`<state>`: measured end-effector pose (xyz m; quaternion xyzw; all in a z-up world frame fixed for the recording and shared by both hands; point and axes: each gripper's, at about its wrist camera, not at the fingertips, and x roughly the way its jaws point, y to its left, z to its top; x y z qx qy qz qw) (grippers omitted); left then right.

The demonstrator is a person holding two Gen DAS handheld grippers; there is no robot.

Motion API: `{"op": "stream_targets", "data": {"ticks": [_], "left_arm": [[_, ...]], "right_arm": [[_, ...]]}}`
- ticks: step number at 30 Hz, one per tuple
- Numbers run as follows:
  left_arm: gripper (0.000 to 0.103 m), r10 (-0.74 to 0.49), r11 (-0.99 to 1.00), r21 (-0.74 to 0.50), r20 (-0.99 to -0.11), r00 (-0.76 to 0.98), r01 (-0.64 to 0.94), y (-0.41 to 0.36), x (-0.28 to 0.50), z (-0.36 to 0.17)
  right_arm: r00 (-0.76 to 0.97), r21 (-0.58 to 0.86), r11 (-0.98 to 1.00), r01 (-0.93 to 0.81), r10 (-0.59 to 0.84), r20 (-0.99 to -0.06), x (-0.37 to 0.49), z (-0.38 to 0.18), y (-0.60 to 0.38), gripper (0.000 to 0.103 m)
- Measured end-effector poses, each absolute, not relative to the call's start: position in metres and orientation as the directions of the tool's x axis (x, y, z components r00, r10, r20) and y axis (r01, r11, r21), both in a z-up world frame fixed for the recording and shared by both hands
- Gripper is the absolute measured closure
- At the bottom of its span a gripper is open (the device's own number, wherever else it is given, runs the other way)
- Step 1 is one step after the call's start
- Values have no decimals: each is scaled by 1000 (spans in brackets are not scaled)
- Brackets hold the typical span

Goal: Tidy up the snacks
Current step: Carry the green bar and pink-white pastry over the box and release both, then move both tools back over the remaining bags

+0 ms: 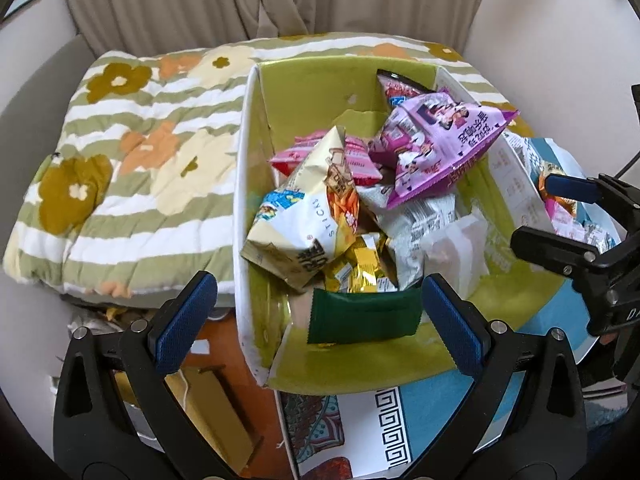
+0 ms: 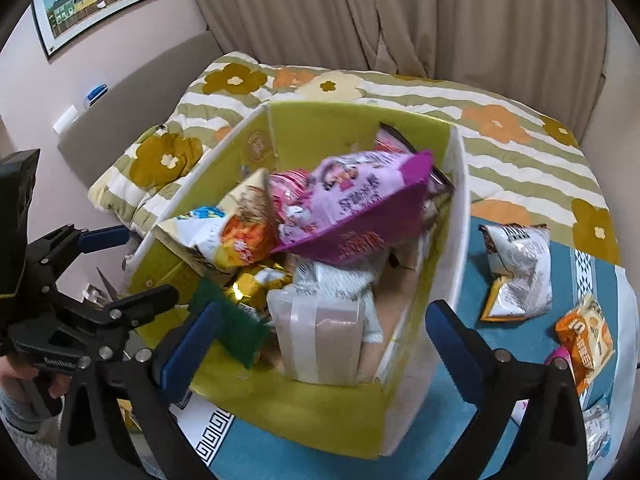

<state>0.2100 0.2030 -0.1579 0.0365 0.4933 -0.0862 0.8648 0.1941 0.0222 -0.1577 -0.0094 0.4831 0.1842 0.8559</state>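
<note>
A lime-green cardboard box with white outer walls point(image 1: 304, 92) stands open on a blue patterned worktop point(image 2: 460, 412), just in front of a folded quilt with green stripes and orange and olive flowers point(image 1: 132, 168). The box is heaped with snack packets: a purple foil bag point(image 1: 436, 148) rides on top towards the far right, a cream bag printed "STICKS" point(image 1: 296, 216) leans beside it, a flat dark green sachet point(image 1: 364, 312) lies at the near end, and gold-wrapped sweets point(image 1: 360, 268) show between them. The left gripper point(image 1: 320, 324) hovers over the near end of the box, jaws spread wide and holding nothing. The right gripper point(image 2: 324, 340) hangs above the box likewise, jaws fully apart and empty. Outside the box, a white crumpled packet point(image 2: 520, 272) and an orange packet point(image 2: 588, 336) lie on the worktop to the right.
</note>
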Motion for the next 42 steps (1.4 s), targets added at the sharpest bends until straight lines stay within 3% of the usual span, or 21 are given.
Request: {"op": "stream_targets", "data": {"ticks": [15, 25, 42], "left_arm": [[1, -88, 985, 5, -843, 531, 171, 196, 199, -139], [1, -30, 996, 28, -794, 607, 86, 171, 161, -103], [1, -50, 998, -12, -726, 686, 61, 57, 80, -68]], "right_arm": [[527, 146, 935, -324, 307, -793, 186, -136, 16, 1], [606, 162, 928, -336, 344, -717, 157, -98, -9, 1], [747, 93, 970, -226, 234, -622, 63, -54, -132, 1]]}}
